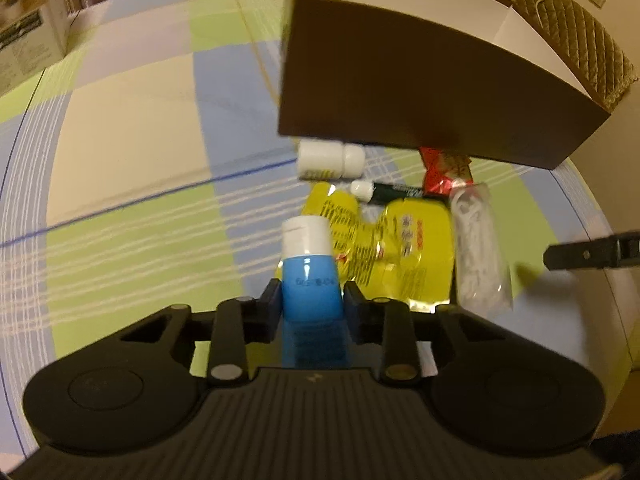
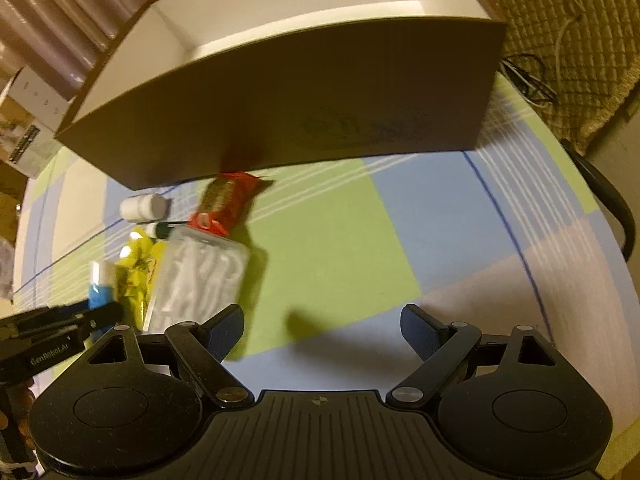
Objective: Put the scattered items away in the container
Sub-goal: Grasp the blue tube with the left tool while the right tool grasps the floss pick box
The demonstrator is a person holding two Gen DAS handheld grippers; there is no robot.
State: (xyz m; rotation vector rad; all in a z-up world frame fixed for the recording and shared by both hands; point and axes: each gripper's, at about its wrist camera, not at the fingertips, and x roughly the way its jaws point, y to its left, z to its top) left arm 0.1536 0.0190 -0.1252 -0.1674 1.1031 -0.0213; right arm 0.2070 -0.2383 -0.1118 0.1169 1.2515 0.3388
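Observation:
My left gripper (image 1: 311,294) is shut on a blue tube with a white cap (image 1: 309,272) and holds it above the checked cloth; the tube also shows in the right wrist view (image 2: 100,290). Ahead lie a yellow sachet (image 1: 394,246), a white pill bottle (image 1: 330,159), a dark marker with a white cap (image 1: 390,191), a red snack pack (image 1: 446,172) and a clear box of white swabs (image 1: 478,244). The brown cardboard box (image 1: 420,88) with a white inside stands just behind them. My right gripper (image 2: 322,330) is open and empty over the cloth, right of the swab box (image 2: 200,278).
The table is covered by a green, blue and cream checked cloth (image 2: 340,232). A quilted chair back (image 1: 576,40) and cables (image 2: 528,76) stand behind the box. A printed carton (image 1: 28,36) sits at the far left. The table edge curves close on the right.

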